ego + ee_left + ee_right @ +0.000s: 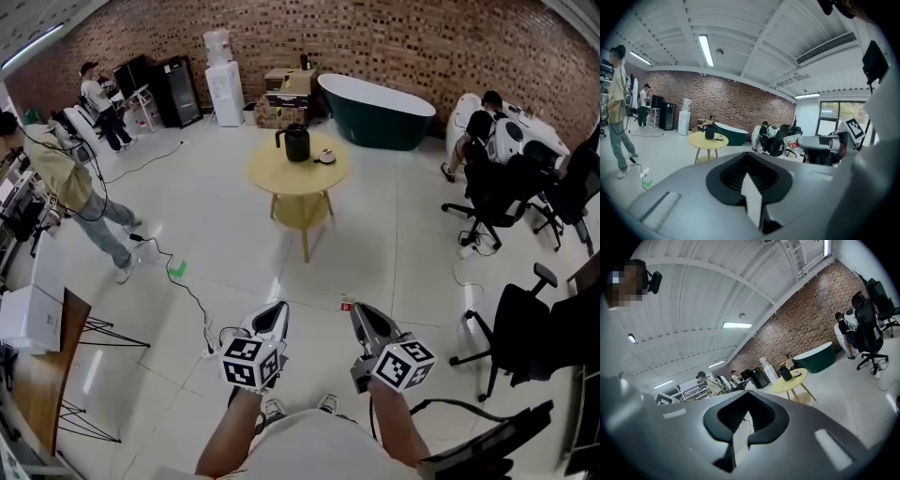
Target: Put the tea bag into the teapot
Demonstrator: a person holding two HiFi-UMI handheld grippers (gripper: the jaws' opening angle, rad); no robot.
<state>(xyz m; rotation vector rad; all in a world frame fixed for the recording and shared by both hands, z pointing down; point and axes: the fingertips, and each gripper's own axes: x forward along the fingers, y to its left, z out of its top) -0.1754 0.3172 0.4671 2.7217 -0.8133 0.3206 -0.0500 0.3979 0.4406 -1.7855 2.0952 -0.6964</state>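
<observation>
A black teapot stands on a round yellow table far ahead across the floor. Beside it lies a small white saucer with something small on it; I cannot tell if that is the tea bag. My left gripper and right gripper are held low in front of me, side by side and far from the table, both shut with nothing in them. The teapot on the table is small in the left gripper view beyond that gripper. The right gripper view has the teapot beyond that gripper.
A dark green bathtub sits behind the table by the brick wall. Black office chairs and a seated person are at the right. A person walks at the left near a floor cable. A wooden tabletop is close at my left.
</observation>
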